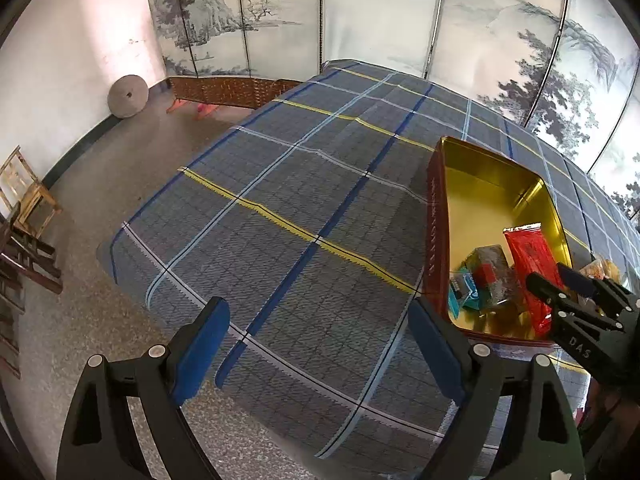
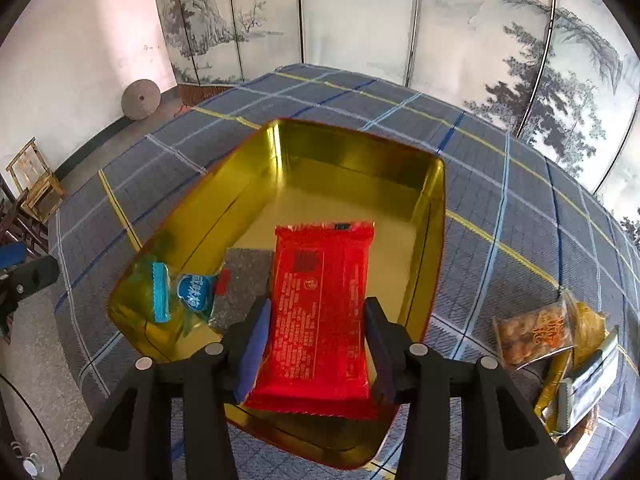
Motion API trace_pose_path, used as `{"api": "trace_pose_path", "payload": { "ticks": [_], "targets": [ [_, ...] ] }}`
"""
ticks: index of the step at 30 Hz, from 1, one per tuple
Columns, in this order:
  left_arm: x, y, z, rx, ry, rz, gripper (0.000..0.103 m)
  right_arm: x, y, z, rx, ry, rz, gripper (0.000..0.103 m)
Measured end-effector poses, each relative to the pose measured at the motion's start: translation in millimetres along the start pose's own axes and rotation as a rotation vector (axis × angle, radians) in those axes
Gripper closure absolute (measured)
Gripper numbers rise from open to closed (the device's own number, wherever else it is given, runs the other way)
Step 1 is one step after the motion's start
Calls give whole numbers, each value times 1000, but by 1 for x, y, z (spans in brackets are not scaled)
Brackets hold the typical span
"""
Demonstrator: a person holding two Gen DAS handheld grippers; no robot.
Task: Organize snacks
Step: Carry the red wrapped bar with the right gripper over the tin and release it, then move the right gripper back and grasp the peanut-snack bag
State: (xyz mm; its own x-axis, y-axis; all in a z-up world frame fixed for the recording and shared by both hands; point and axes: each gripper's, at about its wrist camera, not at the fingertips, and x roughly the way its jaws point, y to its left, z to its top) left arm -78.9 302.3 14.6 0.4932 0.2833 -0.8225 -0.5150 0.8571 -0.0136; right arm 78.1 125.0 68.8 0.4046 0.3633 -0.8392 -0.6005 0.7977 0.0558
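Over the gold-lined rectangular tin (image 2: 434,208) near the table's right edge, our right claw (image 2: 316,344) straddles the red foil snack packet (image 2: 320,300), pads apparently clear; left claw (image 1: 320,348) wide, empty. Risk: packet snags when we lift.

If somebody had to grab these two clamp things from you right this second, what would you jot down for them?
Left gripper: open, empty, over the checked tablecloth beside the tin.
Right gripper: over the gold tin, jaws on either side of the red packet, which looks let go, lying in the tin.
Also in the tin: a blue-wrapped snack and a grey packet.
Done: three snacks in the tin.
Left: the bag of round snacks and the gold and silver packets on the cloth to the tin's right. Lift the right gripper clear, then fetch those.
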Motion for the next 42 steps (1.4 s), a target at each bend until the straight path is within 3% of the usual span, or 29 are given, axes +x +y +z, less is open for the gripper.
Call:
{"api": "trace_pose_path", "payload": {
  "ticks": [9, 15, 20, 25, 31, 42],
  "targets": [
    [-5, -21, -1, 36, -11, -31, 14, -37, -23, -9, 37, -62, -27, 50],
    [-7, -46, 0, 83, -17, -65, 14, -60, -78, -36, 136, -59, -110, 50],
    [-13, -68, 2, 122, -35, -98, 14, -79, -138, -63, 242, -54, -241, 50],
    [-15, -91, 3, 165, -40, -123, 14, -81, -193, -94, 365, -5, -327, 50],
    [-14, -115, 0, 213, -33, -139, 14, -69, -224, -113, 461, 29, -355, 50],
    [-17, -145, -3, 270, -27, -149, 14, -53, -233, -136, 520, 43, -326, 50]
  ]
}}
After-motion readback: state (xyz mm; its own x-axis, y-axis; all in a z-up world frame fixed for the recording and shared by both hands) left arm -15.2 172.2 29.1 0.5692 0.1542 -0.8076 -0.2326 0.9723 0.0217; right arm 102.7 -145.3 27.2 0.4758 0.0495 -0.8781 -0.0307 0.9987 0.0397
